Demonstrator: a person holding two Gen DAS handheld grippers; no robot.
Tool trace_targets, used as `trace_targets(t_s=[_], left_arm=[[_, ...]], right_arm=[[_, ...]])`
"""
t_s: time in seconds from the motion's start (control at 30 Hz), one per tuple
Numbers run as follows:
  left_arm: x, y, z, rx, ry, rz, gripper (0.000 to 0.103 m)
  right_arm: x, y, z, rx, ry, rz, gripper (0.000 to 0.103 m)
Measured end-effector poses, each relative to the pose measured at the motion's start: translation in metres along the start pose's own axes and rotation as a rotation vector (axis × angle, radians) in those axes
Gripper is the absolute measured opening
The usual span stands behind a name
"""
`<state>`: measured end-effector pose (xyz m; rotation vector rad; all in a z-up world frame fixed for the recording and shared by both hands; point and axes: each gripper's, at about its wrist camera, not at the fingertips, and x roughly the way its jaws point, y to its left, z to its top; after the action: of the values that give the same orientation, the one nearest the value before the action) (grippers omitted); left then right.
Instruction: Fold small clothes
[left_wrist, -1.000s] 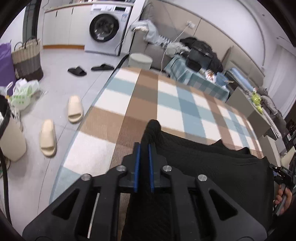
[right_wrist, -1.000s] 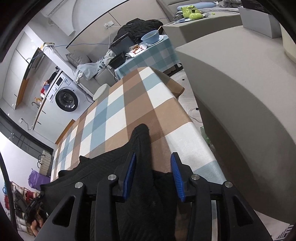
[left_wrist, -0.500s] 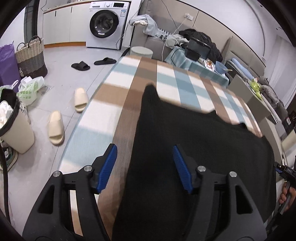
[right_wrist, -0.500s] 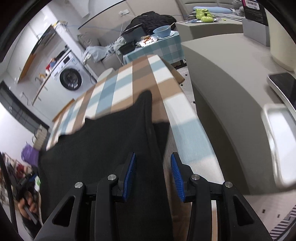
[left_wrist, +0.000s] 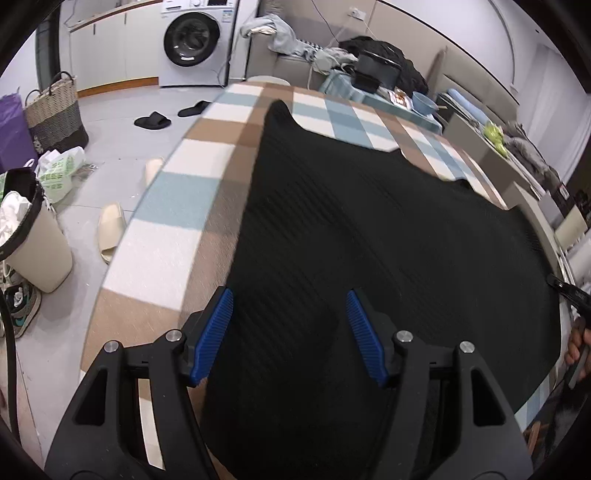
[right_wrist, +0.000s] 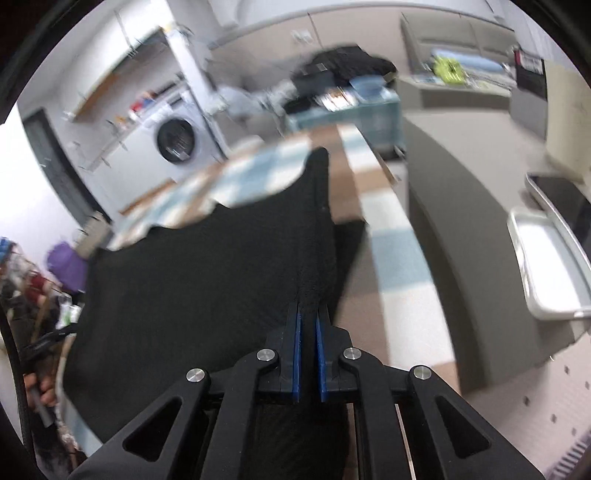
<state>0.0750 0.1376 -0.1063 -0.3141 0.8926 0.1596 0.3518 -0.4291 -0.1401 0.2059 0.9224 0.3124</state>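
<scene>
1. A black ribbed garment (left_wrist: 369, 229) lies spread across a surface (left_wrist: 173, 206) covered in a brown, blue and white check cloth.
2. The left claw (left_wrist: 290, 334) hangs tilted down over the garment's near left edge, blue pads (left_wrist: 214, 332) wide apart, fabric beneath them but not pinched.
3. The right claw (right_wrist: 308, 325) has just closed; its pads clamp a raised fold at the garment's right edge (right_wrist: 314, 266).
4. Fingers (left_wrist: 574, 347) grip that claw's handle at the left view's right margin.
</scene>
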Motion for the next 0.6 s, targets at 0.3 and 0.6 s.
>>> trace_targets(t_s=[0.3, 0.6], left_arm=[[-0.011, -0.001, -0.014, 0.012, -0.023, -0.070, 0.016], [-0.034, 0.004, -0.021, 0.020, -0.095, -0.042, 0.000]], right_arm=[[-0.009, -0.009, -0.029, 0.065, 0.014, 0.061, 0.028], [-0.009, 0.000, -0.038, 0.048, 0.009, 0.023, 0.028]])
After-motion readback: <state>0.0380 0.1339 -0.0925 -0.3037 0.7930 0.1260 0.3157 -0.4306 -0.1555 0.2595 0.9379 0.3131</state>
